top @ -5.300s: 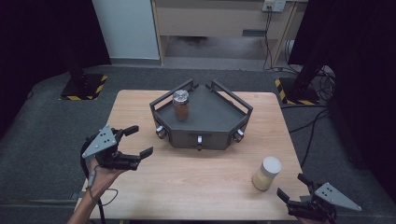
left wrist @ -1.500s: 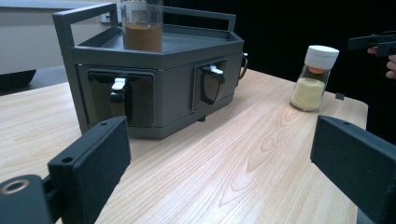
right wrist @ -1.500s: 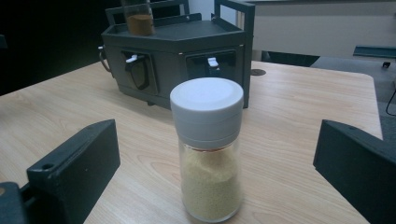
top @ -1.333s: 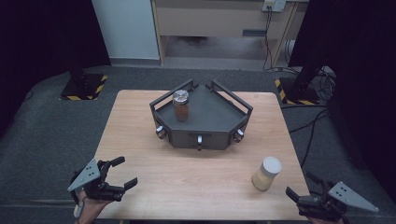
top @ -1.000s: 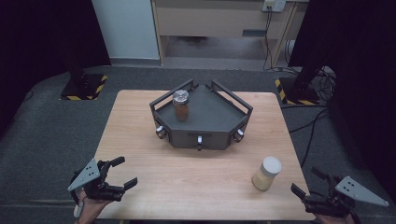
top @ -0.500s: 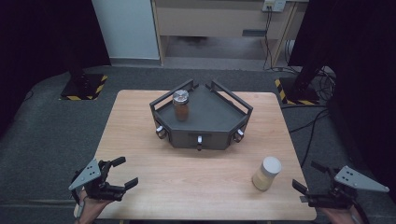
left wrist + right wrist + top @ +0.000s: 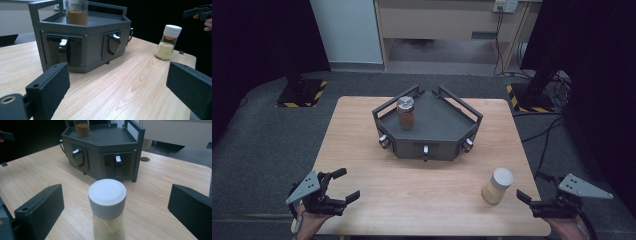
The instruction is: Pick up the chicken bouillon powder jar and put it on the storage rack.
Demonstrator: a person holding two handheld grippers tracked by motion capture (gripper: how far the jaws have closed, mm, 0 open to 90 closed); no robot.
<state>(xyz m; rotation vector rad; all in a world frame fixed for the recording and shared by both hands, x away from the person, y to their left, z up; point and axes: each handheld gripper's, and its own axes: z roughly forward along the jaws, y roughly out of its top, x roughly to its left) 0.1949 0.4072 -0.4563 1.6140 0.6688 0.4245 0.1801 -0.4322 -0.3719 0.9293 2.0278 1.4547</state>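
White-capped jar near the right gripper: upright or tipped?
Upright: the white-capped jar stands on its base on the table, cap on top, between the open right gripper jaws.

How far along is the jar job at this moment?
Done: the brown spice jar stands on the grey rack. In hand: the open right gripper faces the white-lidded jar, not touching it. Left: grasping that jar; the left gripper waits open.

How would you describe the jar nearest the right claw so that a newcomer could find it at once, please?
On the wooden table, look in front of the dark grey rack, toward the right claw. The white-lidded jar stands there on bare wood, holding pale yellow grains, unlike the brown-filled jar up on the rack.
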